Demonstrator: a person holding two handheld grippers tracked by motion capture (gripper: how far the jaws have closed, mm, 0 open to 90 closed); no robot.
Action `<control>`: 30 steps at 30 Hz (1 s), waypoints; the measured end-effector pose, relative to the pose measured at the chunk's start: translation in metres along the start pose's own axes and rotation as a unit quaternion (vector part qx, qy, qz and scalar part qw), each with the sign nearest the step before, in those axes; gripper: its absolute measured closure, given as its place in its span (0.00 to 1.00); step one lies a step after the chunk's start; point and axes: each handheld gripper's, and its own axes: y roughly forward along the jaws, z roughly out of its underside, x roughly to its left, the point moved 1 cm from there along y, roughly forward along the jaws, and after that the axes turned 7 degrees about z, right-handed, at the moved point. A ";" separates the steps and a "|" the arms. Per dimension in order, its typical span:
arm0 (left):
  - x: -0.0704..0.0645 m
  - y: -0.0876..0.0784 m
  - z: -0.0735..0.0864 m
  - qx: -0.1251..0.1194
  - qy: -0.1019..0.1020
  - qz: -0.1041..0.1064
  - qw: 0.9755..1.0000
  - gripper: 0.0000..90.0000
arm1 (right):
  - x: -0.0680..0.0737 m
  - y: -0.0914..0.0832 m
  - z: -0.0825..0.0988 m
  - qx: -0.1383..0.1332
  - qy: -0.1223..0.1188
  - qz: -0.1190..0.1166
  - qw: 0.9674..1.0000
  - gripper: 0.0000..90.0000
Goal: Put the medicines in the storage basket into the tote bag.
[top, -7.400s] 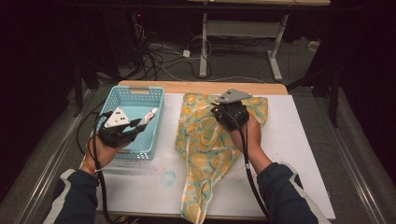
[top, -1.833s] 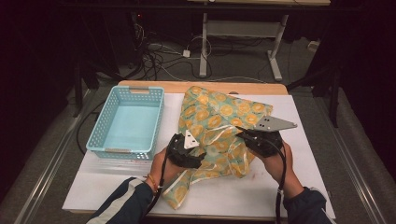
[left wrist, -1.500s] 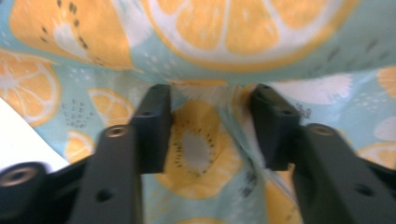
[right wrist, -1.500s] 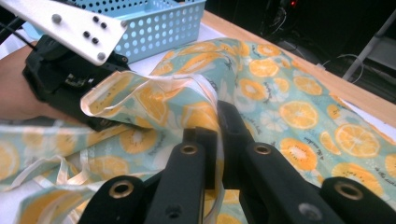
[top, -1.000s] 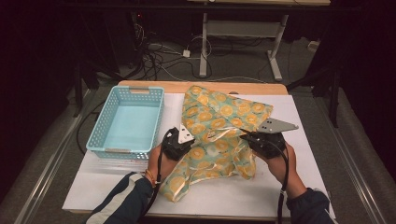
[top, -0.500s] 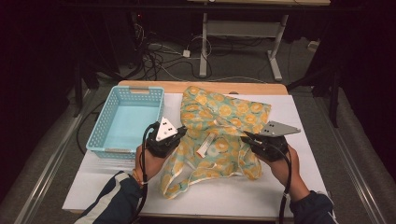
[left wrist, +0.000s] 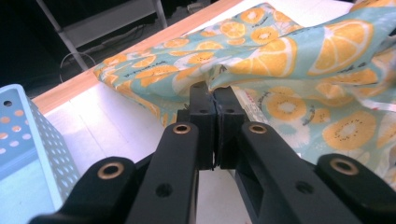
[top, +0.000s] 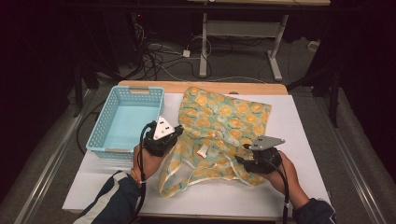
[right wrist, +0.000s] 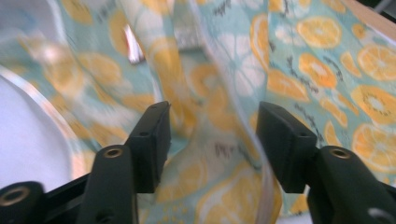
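Note:
A teal cloth printed with orange slices (top: pixel 224 116) lies half folded on the white table top. My left gripper (top: pixel 176 134) sits at the cloth's left edge. In the left gripper view it (left wrist: pixel 212 91) is shut on a fold of the cloth (left wrist: pixel 289 51), which rises taut from the tips. My right gripper (top: pixel 242 160) rests low on the cloth's near right corner. Its jaws have just been opening. In the right gripper view they (right wrist: pixel 212 126) stand apart, with loose cloth (right wrist: pixel 327 60) between the pads (right wrist: pixel 154 135) and nothing pressed.
A light blue perforated basket (top: pixel 100 135) stands at the table's left, close to my left hand, and its wall (left wrist: pixel 28 135) fills the left gripper view's left edge. Bare white table (top: pixel 303 121) lies right of the cloth. A wooden strip (top: pixel 154 86) runs along the far edge.
My left gripper has carried the cloth's edge leftward and upward toward the basket. The right gripper has sunk to the table and its jaws have parted, letting go of the cloth.

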 end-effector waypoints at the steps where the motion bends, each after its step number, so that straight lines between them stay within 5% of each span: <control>1: 0.001 -0.001 0.001 0.002 0.000 0.000 1.000 0.96 | 0.000 0.003 0.003 0.007 -0.005 0.011 1.000 0.44; 10: 0.004 -0.005 0.006 0.009 -0.008 -0.006 1.000 0.96 | -0.013 0.021 0.035 0.066 0.037 -0.011 0.997 0.38; 13: 0.004 -0.004 0.007 0.012 -0.008 -0.006 1.000 0.96 | -0.017 0.020 0.040 0.065 0.056 -0.034 0.996 0.59; 15: 0.004 -0.004 0.007 0.012 -0.007 -0.007 1.000 0.96 | -0.018 0.018 0.038 0.070 0.047 -0.032 0.996 0.79; 20: 0.005 -0.006 0.005 0.008 -0.003 -0.010 1.000 0.96 | -0.017 0.015 0.035 0.078 0.026 -0.026 0.996 0.98; 30: 0.011 -0.014 -0.007 -0.006 -0.008 -0.012 1.000 0.96 | -0.036 -0.026 0.010 0.000 0.033 0.008 0.999 1.00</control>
